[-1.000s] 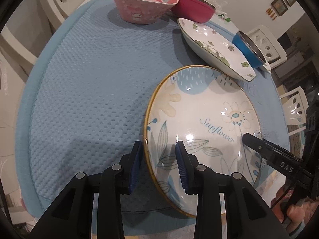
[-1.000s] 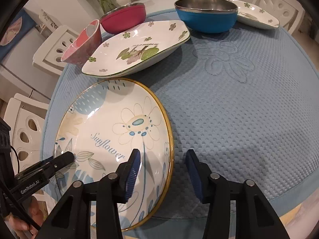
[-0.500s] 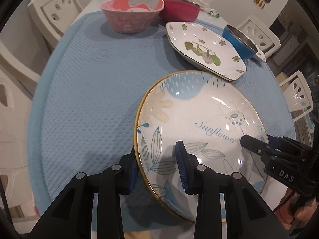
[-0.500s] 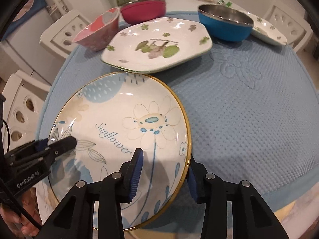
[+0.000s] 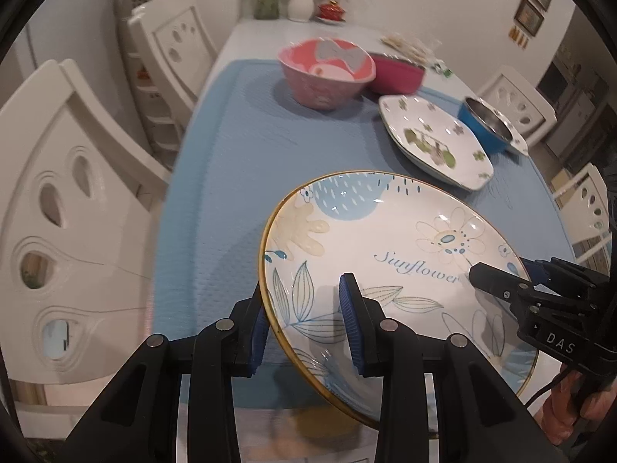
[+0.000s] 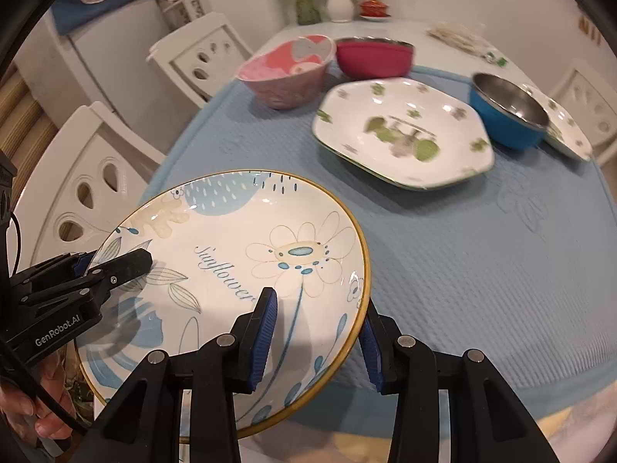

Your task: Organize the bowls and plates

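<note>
The Sunflower plate (image 5: 389,254), round with a gold rim, is sitting in the lower middle of both views, lifted clear of the blue mat (image 5: 231,162) and tilted. The left gripper (image 5: 304,320) is clamping its left rim, one blue pad under the edge and one on the painted face. The right gripper (image 6: 318,332) is clamping the opposite rim in the same manner, jaws narrow on the plate edge.

The left wrist view is showing the right gripper (image 5: 497,274) entering from the lower right of the frame, with part of a hand (image 5: 570,405) beneath it. The right wrist view is showing the left gripper (image 6: 115,262) entering from the lower left, with a hand (image 6: 34,416) on its grip.

Both views are showing, in the upper part of the frame, a pink bowl (image 5: 327,71), a red bowl (image 5: 397,75) just behind it, a hexagonal floral plate (image 5: 435,139), and a blue bowl (image 5: 486,129) with a steel interior. Motion blur is softening these items.

Only the right wrist view is showing plainly a second floral plate (image 6: 567,131) touching the blue bowl at upper right; in the left view a mere sliver is visible. The left view is showing framed pictures (image 5: 536,0) on the wall at upper right. White chairs (image 5: 77,200) are standing around the table.
</note>
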